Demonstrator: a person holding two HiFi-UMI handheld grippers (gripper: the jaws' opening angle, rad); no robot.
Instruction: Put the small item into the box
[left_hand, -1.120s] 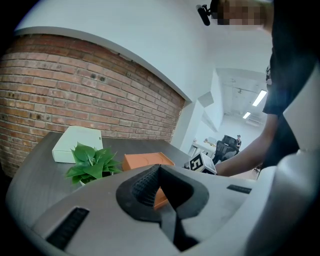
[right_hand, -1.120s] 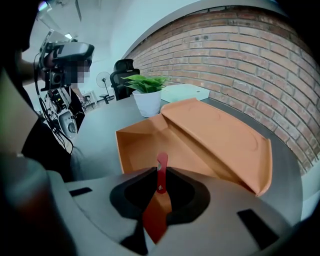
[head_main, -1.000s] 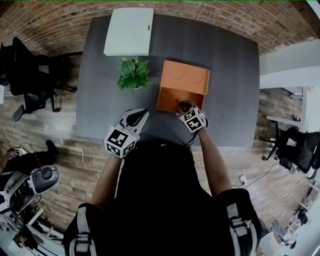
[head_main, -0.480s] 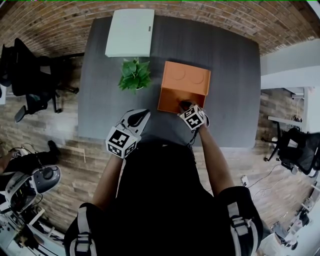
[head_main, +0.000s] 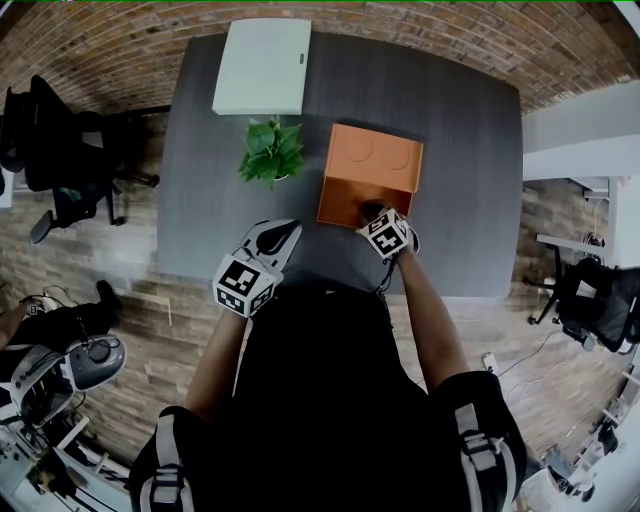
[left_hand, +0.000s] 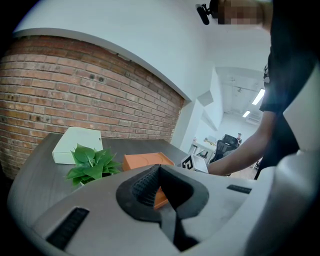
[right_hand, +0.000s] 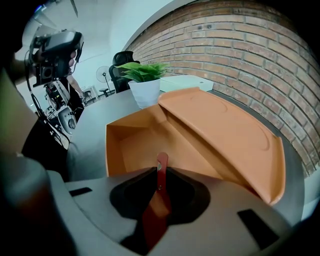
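- Right gripper (head_main: 370, 212): jaws closed on a thin red item (right_hand: 161, 165). The item's tip sticks out past the jaw ends, over the near edge of the box (right_hand: 131, 145).
- Box: orange, open, lid tilted back, standing on the grey table (head_main: 460, 150).
- Left gripper (left_hand: 159, 172): jaws together, holding nothing, at the table's near edge, apart from the box on its left.
- Plant (head_main: 270, 150): just left of the box.

A: Where does the head view look from?
B: High above the person, steeply down on the whole grey table (head_main: 460, 200).
A: And the gripper views?
B: Both sit low, just behind their jaws. The left faces the brick wall (left_hand: 75, 90). The right looks closely into the orange box (right_hand: 135, 145). All three share the box and the plant (head_main: 270, 150).
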